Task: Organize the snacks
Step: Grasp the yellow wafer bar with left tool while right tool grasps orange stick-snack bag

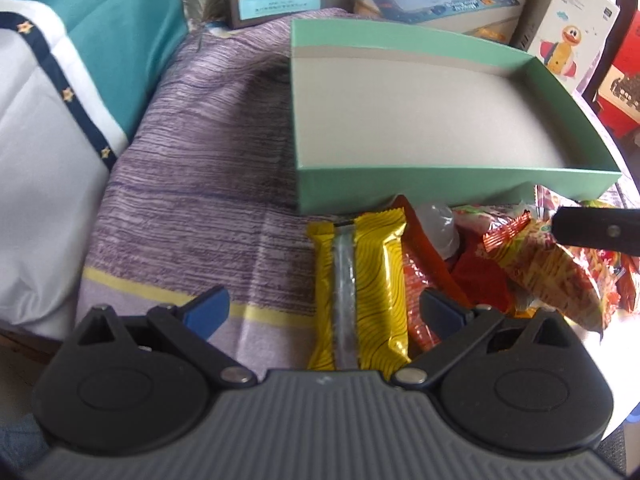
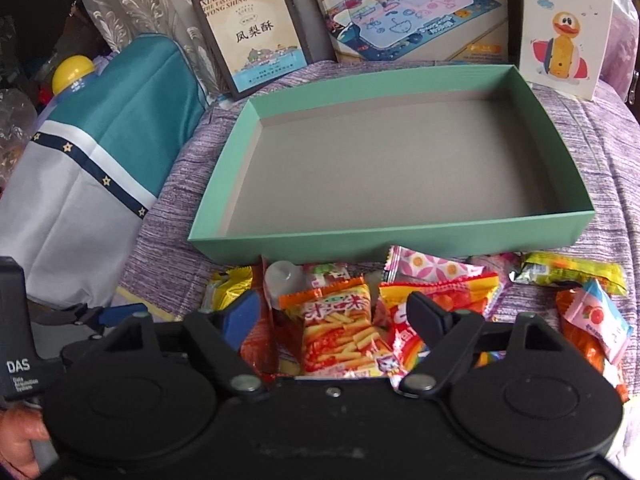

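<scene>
green tray [image 2: 400, 236]: 1, bare inside | yellow bar [image 1: 360, 292]: 1 | fries packet [image 2: 340, 332]: 1 | left gripper [image 1: 324, 312], right gripper [image 2: 336, 316]: both wide apart, holding nothing

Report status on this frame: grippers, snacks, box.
Left gripper open, over yellow snack bar. Right gripper open, over fries packet. Green box empty; snack pile in front of it. Nothing in the way.

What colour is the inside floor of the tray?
Plain grey, with mint-green walls; the tray shows best in the right wrist view.
</scene>
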`<state>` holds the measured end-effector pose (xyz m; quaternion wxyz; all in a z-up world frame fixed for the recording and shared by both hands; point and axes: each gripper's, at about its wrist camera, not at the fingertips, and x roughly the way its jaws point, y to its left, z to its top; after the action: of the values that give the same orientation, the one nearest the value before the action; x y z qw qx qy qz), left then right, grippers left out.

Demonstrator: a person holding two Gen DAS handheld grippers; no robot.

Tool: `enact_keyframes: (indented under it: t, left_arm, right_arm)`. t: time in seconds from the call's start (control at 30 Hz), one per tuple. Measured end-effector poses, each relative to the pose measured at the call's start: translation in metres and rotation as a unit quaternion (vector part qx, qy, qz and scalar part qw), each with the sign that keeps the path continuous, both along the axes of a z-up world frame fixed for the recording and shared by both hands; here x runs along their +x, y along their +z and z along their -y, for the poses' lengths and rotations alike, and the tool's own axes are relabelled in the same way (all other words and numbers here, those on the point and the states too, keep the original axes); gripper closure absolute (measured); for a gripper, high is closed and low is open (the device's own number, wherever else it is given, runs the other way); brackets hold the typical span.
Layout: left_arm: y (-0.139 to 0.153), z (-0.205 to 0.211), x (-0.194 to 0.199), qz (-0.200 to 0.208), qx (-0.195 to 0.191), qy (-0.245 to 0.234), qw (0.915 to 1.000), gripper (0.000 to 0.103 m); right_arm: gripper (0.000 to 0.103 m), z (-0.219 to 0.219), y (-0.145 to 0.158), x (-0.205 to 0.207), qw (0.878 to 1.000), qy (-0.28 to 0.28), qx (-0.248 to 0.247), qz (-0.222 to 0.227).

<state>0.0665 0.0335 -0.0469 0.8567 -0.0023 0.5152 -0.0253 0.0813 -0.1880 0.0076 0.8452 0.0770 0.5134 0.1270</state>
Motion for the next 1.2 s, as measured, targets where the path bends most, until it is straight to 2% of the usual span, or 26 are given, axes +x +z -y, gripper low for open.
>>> enact_keyframes:
  t: [0.1, 0.13, 0.17, 0.2, 0.27, 0.33, 0.4, 0.47, 0.5, 0.63, 0.67, 0.77, 0.8, 0.87, 1.0, 1.07, 1.2]
  left_arm:
    - [-0.012, 0.003, 0.004, -0.007, 0.013, 0.0, 0.9999, 0.011]
    - [-0.016, 0.0, 0.003, -0.01, 0.007, 0.0, 0.9999, 0.012]
    - [-0.018, -0.003, 0.002, -0.014, 0.003, 0.001, 0.9999, 0.019]
    - [-0.021, -0.006, 0.001, -0.019, 0.004, 0.003, 0.9998, 0.031]
    - [-0.027, -0.012, -0.001, -0.024, 0.01, 0.005, 0.9996, 0.033]
    - [-0.029, -0.018, -0.002, -0.024, 0.004, 0.008, 0.9997, 0.028]
    - [-0.03, -0.02, -0.002, -0.027, 0.0, 0.01, 0.9996, 0.018]
    - [-0.03, -0.02, -0.003, -0.028, 0.0, 0.015, 0.9995, 0.014]
    - [-0.03, -0.022, -0.004, -0.029, -0.003, 0.019, 0.9994, 0.014]
    - [-0.033, -0.026, -0.007, -0.032, -0.008, 0.032, 0.9989, 0.012]
    - [-0.033, -0.025, -0.007, -0.03, -0.003, 0.032, 0.999, 0.015]
    - [-0.028, -0.02, -0.008, -0.011, 0.008, 0.016, 0.9998, 0.047]
    - [-0.025, -0.019, -0.009, -0.011, 0.006, 0.014, 0.9998, 0.053]
    - [-0.02, -0.02, -0.01, -0.011, -0.012, 0.014, 0.9998, 0.056]
    - [-0.013, -0.018, -0.019, -0.007, -0.007, 0.013, 0.9999, 0.057]
    - [-0.008, -0.02, -0.024, -0.004, -0.014, 0.01, 0.9998, 0.061]
    - [0.013, -0.023, -0.028, 0.015, -0.024, 0.005, 0.9996, 0.061]
  right_arm:
    - [0.048, -0.005, -0.017, 0.003, 0.999, 0.005, -0.007, -0.032]
    - [0.058, -0.005, -0.021, -0.001, 0.999, 0.006, -0.008, -0.038]
    - [0.061, -0.006, -0.024, -0.006, 0.999, 0.007, -0.007, -0.041]
    - [0.062, -0.005, -0.025, -0.012, 0.999, 0.006, -0.005, -0.041]
    - [0.062, -0.003, -0.027, -0.022, 0.999, 0.008, -0.005, -0.04]
    - [0.061, -0.003, -0.028, -0.029, 0.999, 0.012, -0.005, -0.038]
    - [0.055, -0.006, -0.029, -0.031, 0.999, 0.014, -0.009, -0.038]
    - [0.04, -0.011, -0.027, -0.033, 0.999, 0.019, -0.013, -0.034]
    - [0.037, -0.014, -0.026, -0.035, 0.999, 0.023, -0.019, -0.029]
    - [0.038, -0.029, -0.027, -0.04, 0.998, 0.041, -0.057, -0.002]
    - [0.051, -0.033, -0.027, -0.041, 0.997, 0.045, -0.066, 0.01]
    - [0.059, -0.035, -0.026, -0.041, 0.997, 0.047, -0.063, 0.012]
    - [0.059, -0.037, -0.026, -0.039, 0.997, 0.049, -0.056, 0.01]
    - [0.06, -0.035, -0.023, -0.041, 0.998, 0.046, -0.047, 0.011]
    - [0.06, -0.026, -0.011, -0.046, 0.998, 0.041, -0.03, 0.023]
    - [0.06, -0.024, -0.006, -0.048, 0.998, 0.041, -0.029, 0.032]
    - [0.06, -0.016, 0.006, -0.045, 0.998, 0.032, -0.017, 0.045]
